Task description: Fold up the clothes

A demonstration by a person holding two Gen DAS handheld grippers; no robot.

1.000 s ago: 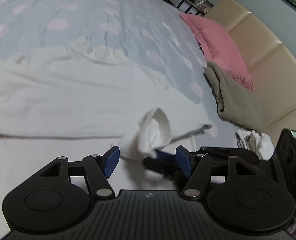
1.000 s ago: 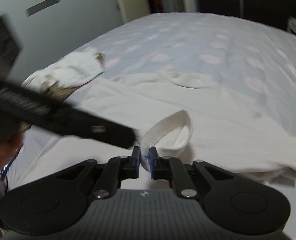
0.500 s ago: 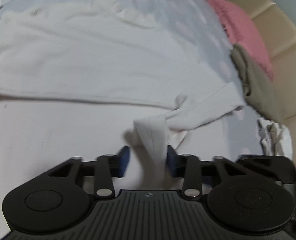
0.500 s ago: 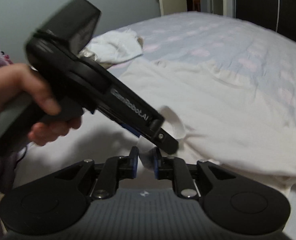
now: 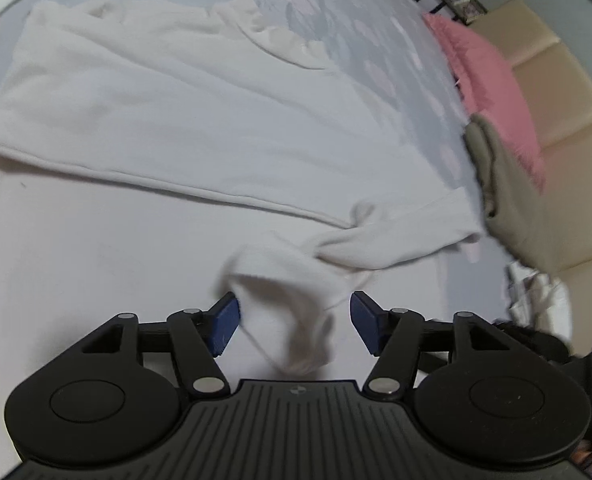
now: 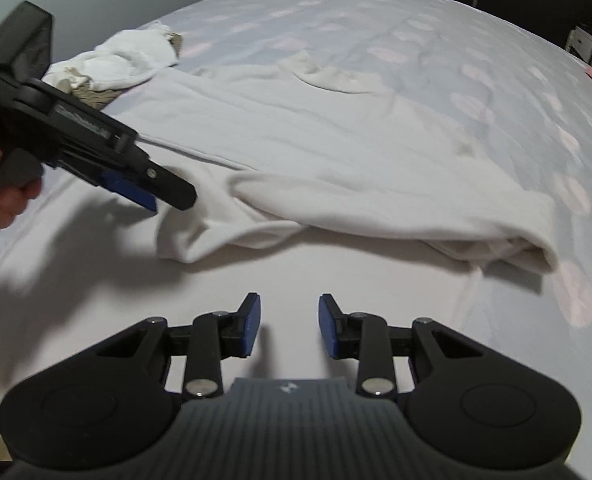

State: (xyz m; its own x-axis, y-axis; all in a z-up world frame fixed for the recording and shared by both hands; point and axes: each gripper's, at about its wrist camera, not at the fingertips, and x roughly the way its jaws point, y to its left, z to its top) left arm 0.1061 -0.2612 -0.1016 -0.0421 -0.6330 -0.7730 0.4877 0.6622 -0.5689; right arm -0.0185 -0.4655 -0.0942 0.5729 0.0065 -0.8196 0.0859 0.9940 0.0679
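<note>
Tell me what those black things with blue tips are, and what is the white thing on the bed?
They are grabbing tools a person holds, one in each hand, each with a camera looking along its two fingers. One picture comes from the left gripper, the other from the right gripper. Both are open and hold nothing. The white thing is a sweater spread on a spotted bed cover; its sleeve cuff hangs blurred between the left fingers. A pink pillow and more laundry lie nearby.
</note>
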